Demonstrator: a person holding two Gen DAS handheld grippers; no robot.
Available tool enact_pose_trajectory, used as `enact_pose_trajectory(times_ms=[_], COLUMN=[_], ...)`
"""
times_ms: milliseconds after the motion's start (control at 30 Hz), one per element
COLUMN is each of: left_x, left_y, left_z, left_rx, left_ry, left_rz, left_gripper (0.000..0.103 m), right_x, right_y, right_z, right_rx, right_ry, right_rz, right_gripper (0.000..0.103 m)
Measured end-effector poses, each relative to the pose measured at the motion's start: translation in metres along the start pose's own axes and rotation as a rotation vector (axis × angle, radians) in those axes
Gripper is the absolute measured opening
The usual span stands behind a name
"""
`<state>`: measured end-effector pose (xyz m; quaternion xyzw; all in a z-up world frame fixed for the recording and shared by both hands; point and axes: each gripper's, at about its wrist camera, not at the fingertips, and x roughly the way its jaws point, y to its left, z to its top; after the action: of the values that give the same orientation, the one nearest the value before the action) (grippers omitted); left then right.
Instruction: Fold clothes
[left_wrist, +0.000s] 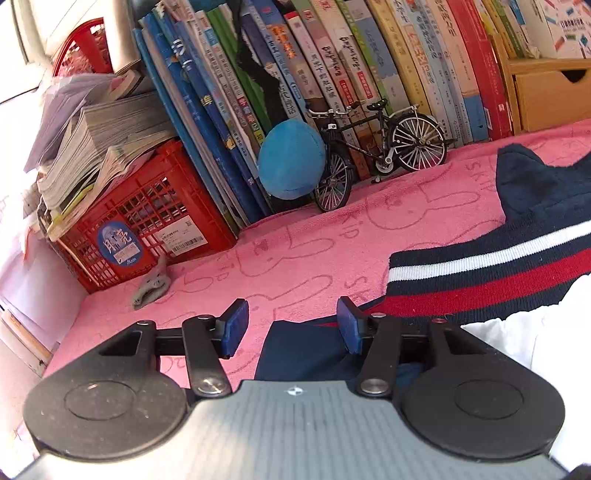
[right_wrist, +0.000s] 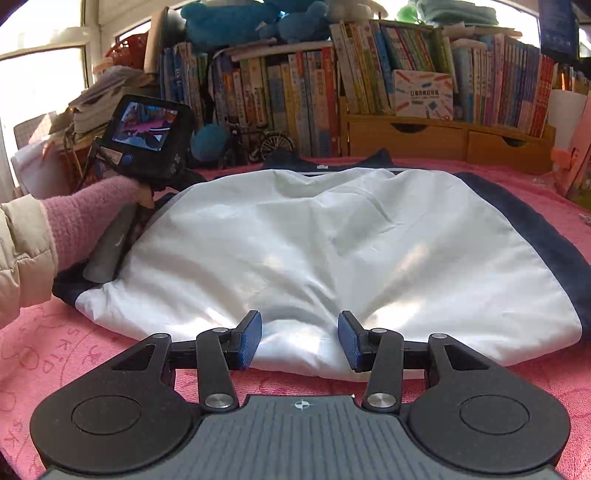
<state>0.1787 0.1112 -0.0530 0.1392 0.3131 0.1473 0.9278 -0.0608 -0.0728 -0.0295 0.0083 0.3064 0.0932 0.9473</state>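
Navy and white jacket, spread flat on pink towel-covered tabletop and turned so the white lining faces up. Rumpled, with soft creases and patches of sunlight across the white panel. Navy fabric along the right edge and at the far collar end, near the row of books. White hem nearest the right-wrist view, slightly bunched at the middle. In the left-wrist view, ribbed cuff or hem band striped navy, white and red, lying flat beside a navy fleece-like section, with white lining at the right edge. Another navy portion low in that view, partly hidden.
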Motion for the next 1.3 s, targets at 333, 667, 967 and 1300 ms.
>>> enact_pose_trajectory(times_ms=[333,667,967,1300], left_x=[-0.100,-0.082,-0.062,-0.062], left_y=[-0.005,-0.097,-0.126,-0.123], left_z=[0.001,0.023,0.037,0.028], left_rx=[-0.080,0.106,0.143,0.103], left_ry=[-0.135,-0.012,-0.016,-0.103], left_rz=[-0.423,-0.508,-0.465,-0.476], left_gripper=[0.059,0.034,0.033,0.033], right_x=[0.003,0.000,-0.001,0.004], right_y=[-0.007,-0.012,-0.010,-0.001], right_z=[-0.003,-0.004,-0.005,0.005], right_rx=[0.034,0.075,0.076,0.086], right_ry=[-0.029,-0.055,-0.056,-0.078], right_rz=[0.011,-0.006,0.016,-0.042], right_gripper=[0.069,0.076,0.074,0.055])
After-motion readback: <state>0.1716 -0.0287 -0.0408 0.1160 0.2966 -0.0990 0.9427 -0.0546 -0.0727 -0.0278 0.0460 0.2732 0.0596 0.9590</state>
